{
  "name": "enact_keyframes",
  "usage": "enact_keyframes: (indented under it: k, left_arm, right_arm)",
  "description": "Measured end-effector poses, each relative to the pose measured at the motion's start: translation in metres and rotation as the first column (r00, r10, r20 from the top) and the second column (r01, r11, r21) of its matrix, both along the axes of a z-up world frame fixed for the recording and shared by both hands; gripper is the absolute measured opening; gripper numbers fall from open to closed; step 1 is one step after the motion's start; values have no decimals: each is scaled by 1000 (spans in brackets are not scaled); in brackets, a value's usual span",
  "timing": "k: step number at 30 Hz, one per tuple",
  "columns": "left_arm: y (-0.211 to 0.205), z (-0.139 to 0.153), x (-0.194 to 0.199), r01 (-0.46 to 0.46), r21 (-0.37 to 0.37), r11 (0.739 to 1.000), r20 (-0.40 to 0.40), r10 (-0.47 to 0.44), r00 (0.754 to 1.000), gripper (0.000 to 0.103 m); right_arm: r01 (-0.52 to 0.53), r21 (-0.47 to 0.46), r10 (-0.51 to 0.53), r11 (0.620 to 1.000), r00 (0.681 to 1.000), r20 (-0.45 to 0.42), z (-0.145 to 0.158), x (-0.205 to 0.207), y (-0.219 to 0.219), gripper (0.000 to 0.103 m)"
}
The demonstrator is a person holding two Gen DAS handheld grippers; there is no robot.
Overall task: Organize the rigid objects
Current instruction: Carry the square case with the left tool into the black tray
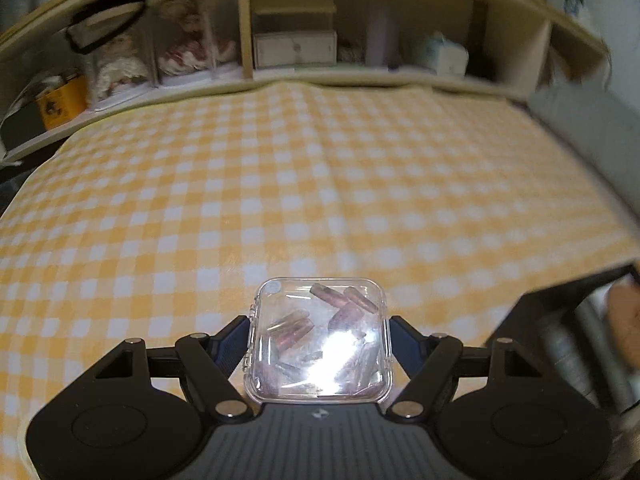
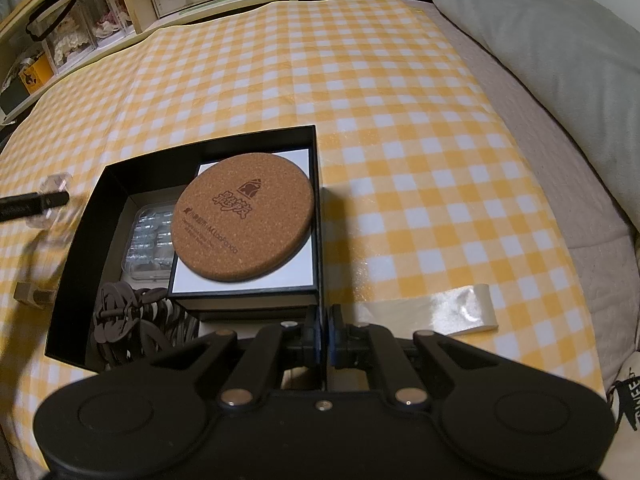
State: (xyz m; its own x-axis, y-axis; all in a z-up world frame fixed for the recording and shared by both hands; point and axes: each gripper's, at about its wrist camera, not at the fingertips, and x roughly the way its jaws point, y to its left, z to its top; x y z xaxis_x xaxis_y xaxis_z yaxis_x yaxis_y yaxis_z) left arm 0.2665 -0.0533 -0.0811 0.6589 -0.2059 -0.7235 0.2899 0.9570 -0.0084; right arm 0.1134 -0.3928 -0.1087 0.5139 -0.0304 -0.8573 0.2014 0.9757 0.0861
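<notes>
The clear plastic case (image 1: 318,340) of small crystals is being squeezed between the left claw (image 1: 319,342) fingers, above the checkered cloth (image 1: 280,180). The black box (image 2: 200,216) wall is being pinched by the right claw (image 2: 324,334).

At the lower centre of the frame, the left claw (image 1: 319,340) grips a clear plastic case (image 1: 319,340) by its sides, with brownish-purple crystal pieces (image 1: 326,294) inside. Beyond lies the yellow checked cloth (image 1: 300,184); shelves (image 1: 248,76) run along the top.
</notes>
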Motion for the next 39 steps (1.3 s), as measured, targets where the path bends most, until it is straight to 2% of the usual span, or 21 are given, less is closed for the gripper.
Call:
enact_keyframes:
  k: [5,14,20,27,33,39]
  left_arm:
    - [-21,27,-29,-16,-94,995,-18,14,1000,75]
    - [-74,59,-69,-48,-207,977,-65,35,997,75]
    - [-113,56,-78,-62,-207,976,-104,41,994,75]
    - [-136,43,-68,-95,-173,980,-130,73,989,75]
    - [-154,36,-62,-83,-107,991,-120,70,990,75]
    - [-160,28,-54,-110,-76,991,-114,101,988,75]
  right_arm:
    - [4,5,-4,1000,1000,0,0,1,0,5]
    - [13,1,-13,1000,1000,0,-1,2,2,5]
    - [11,-6,-11,1000,1000,2,-1,2,2,4]
    - [10,-13,-10,1000,1000,0,-2,1,4,4]
    - [13,-3,-13,1000,1000,1,-2,0,5,4]
    - [17,4,-17,1000,1000,2,-2,-1,2,5]
